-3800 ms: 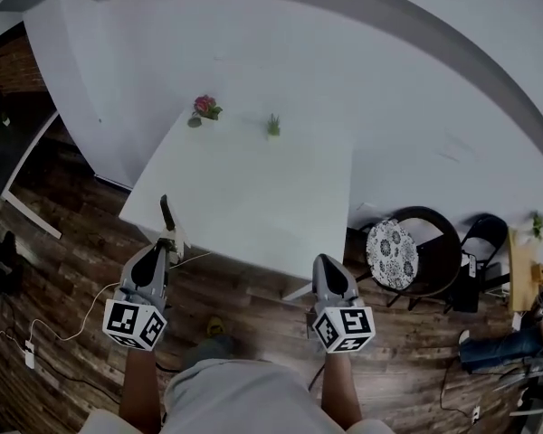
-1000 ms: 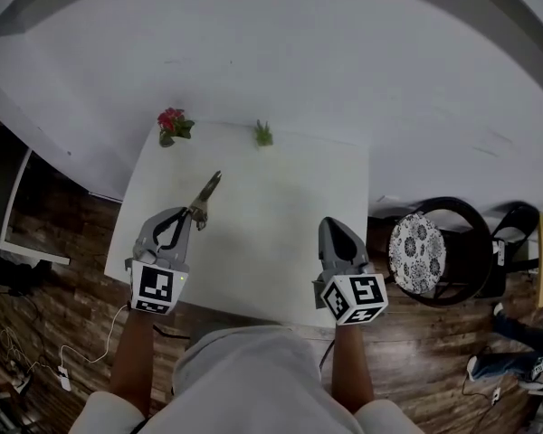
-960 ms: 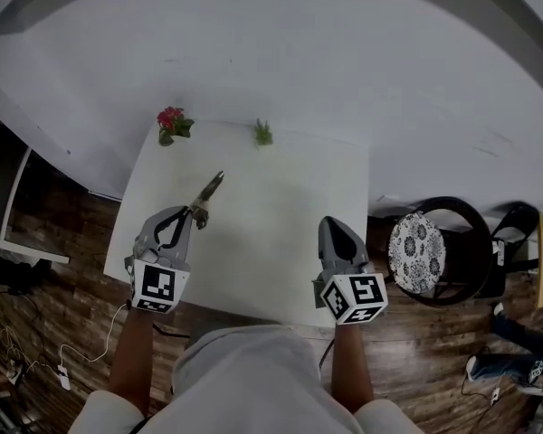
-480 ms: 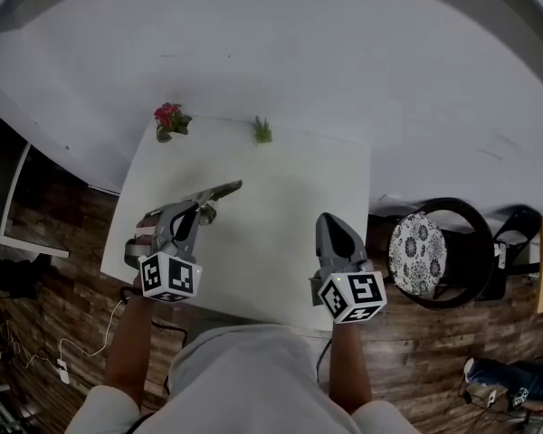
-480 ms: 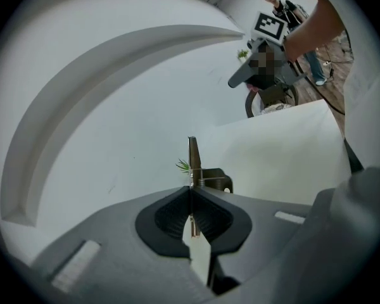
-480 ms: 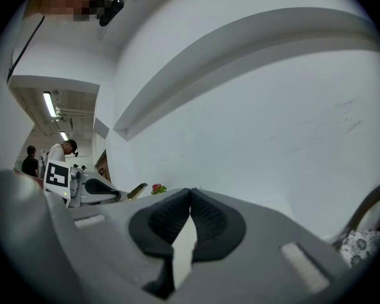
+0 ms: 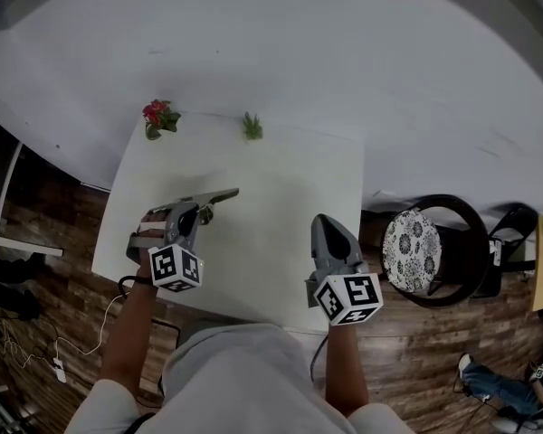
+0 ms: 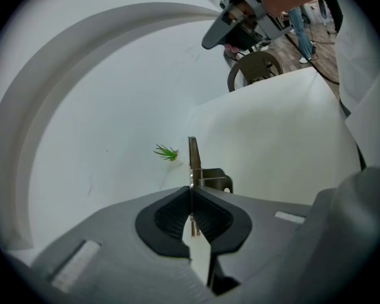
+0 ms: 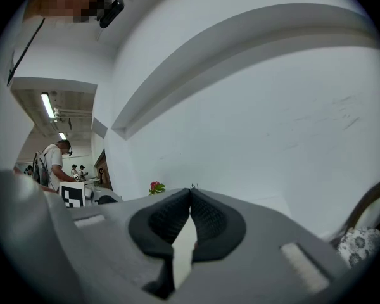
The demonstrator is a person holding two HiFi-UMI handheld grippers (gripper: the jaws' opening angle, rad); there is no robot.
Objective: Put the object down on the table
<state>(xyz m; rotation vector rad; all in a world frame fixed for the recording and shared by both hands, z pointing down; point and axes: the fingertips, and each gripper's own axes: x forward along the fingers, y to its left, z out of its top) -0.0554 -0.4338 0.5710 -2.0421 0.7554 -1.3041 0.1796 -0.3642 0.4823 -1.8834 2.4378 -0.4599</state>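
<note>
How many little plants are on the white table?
2. A red-flowered plant at the far left corner of the table; a small green plant on the far edge, to its right.

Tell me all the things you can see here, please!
table: one, white, middle, against the wall
flower: one, red, table's far left corner
little plant: one, green, table's far edge
metal tool: one, grey, over the table's left side
chair: one, dark with a patterned cushion, right of the table
floor: dark wood, around the table
left gripper: grey, shut on the metal tool
right gripper: grey, shut, empty, over the table's near right part
</note>
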